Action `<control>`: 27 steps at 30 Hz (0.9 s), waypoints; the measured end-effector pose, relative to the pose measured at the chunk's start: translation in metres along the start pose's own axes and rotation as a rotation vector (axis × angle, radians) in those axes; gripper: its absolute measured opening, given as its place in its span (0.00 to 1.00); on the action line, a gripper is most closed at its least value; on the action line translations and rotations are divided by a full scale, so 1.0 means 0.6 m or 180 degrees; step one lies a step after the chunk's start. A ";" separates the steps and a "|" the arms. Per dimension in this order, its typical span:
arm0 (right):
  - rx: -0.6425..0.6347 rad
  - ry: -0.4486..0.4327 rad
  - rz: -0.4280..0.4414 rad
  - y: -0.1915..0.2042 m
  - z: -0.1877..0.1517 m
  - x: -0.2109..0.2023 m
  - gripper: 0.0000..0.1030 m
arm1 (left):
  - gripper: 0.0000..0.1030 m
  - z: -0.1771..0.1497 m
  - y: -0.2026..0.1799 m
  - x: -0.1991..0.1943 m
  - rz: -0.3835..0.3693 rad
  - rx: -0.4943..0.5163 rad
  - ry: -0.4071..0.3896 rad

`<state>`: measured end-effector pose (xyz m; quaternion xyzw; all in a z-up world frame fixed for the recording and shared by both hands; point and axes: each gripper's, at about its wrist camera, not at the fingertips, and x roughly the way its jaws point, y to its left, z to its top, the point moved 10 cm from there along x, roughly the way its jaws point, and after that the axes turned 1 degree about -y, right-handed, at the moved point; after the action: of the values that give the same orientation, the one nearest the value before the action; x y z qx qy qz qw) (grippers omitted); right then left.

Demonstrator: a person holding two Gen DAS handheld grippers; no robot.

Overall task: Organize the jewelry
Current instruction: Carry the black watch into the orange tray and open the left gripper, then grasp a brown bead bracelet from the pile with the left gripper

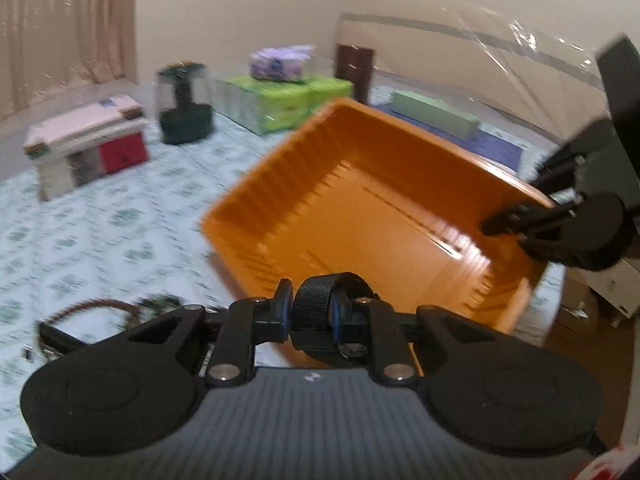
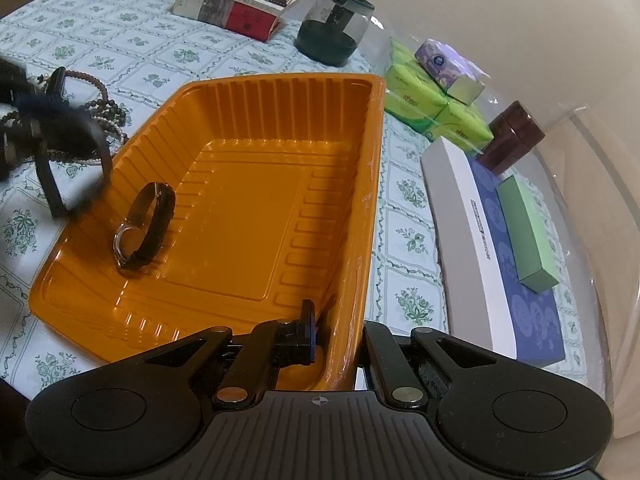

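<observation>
An orange plastic tray (image 2: 248,184) sits on the flowered tablecloth, and a black wristwatch (image 2: 144,228) lies in its near left part. My right gripper (image 2: 336,336) is shut on the tray's near right rim; its outer finger is hidden behind the wall. In the left wrist view the tray (image 1: 360,208) looks tilted, with the right gripper (image 1: 500,222) clamped on its far rim. My left gripper (image 1: 314,312) is shut on a black ribbed band (image 1: 320,292), just outside the tray's left rim. That left gripper (image 2: 68,120) shows blurred, the band (image 2: 50,184) hanging from it. Bead bracelets (image 2: 100,112) lie heaped behind.
At the back of the table are stacked books (image 2: 236,4), a dark green domed jar (image 2: 334,28), green tissue packs (image 2: 432,108) and a brown canister (image 2: 512,136). A blue-and-white box (image 2: 516,280) carrying a green box (image 2: 528,232) lies right of the tray, near the table edge.
</observation>
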<state>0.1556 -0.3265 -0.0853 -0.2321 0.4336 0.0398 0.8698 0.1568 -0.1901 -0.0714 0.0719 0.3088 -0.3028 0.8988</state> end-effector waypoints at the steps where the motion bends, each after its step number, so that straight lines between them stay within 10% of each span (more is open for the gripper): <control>1: 0.0005 0.0000 0.0003 0.000 0.000 0.000 0.05 | 0.17 -0.006 -0.010 0.005 -0.0027 0.0011 0.0019; 11: 0.0038 -0.0013 0.0013 0.001 -0.001 0.002 0.05 | 0.43 -0.035 -0.045 -0.008 -0.0097 0.0228 -0.0023; 27: 0.0032 -0.0015 0.0003 0.001 -0.002 0.001 0.05 | 0.43 -0.144 0.211 -0.116 0.1089 -0.0385 0.0078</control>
<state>0.1550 -0.3265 -0.0864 -0.2275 0.4318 0.0386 0.8719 0.1440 -0.0260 -0.1060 0.0728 0.3206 -0.1255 0.9361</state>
